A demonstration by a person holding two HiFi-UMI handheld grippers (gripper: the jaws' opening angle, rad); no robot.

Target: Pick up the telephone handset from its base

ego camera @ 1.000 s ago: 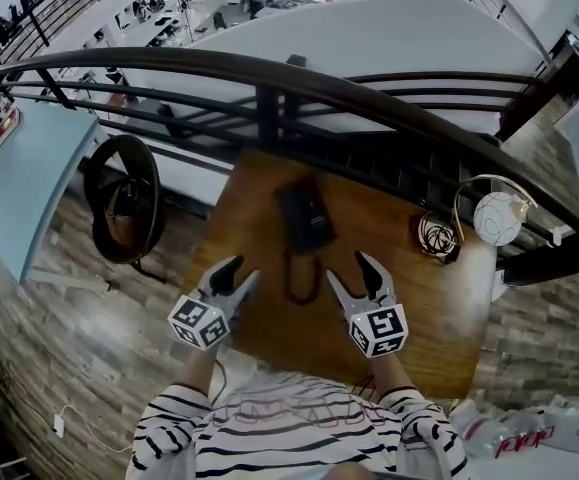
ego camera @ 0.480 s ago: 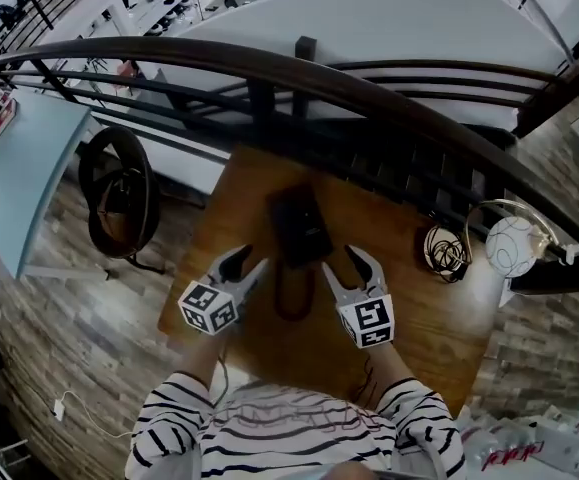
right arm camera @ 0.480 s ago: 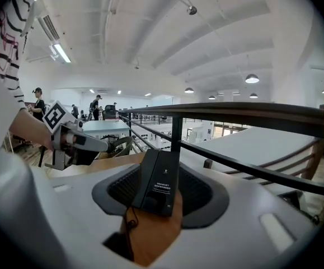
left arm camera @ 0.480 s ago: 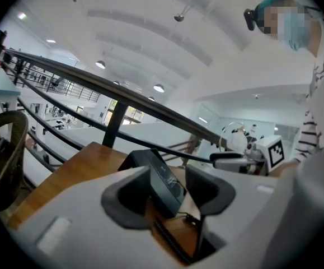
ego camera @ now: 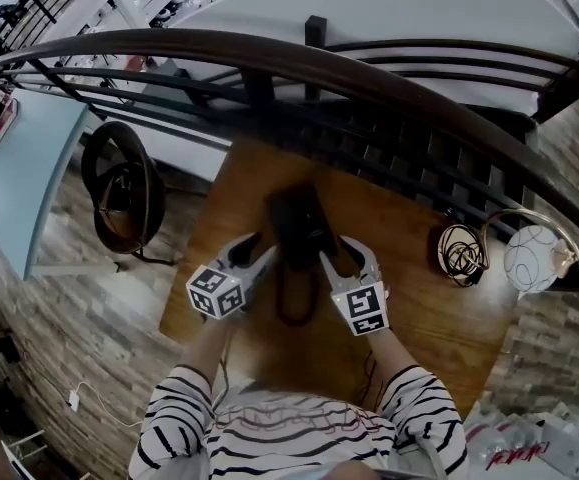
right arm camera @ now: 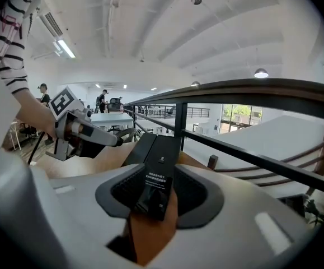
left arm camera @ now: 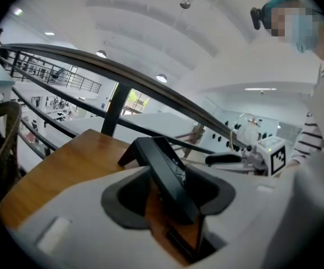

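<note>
The telephone (ego camera: 299, 226) is sitting near the middle of the wooden table (ego camera: 419, 303), close to the dark railing (ego camera: 369, 80). It is presenting as a black, matt, wedge-shaped unit. In the left gripper view the handset (left arm camera: 170, 178) is showing as a long, straight-edged black bar lying along the near side of the base, raised at its far end. In the right gripper view a small block of white print is showing on the flat black panel beside it. The handset is resting on the base, not lifted. A dark cord (ego camera: 294, 303) is looping on the table from the unit's near end towards the person.

The left gripper (ego camera: 254, 251) is standing at the telephone's left side with its jaws spread; the handset is lying in the gap, and the pads are not pressing on it. The right gripper (ego camera: 341, 253) is standing at the right side. Its jaws have just been closing, but they are standing apart around the near end of the unit, with a gap showing on both sides.
</note>
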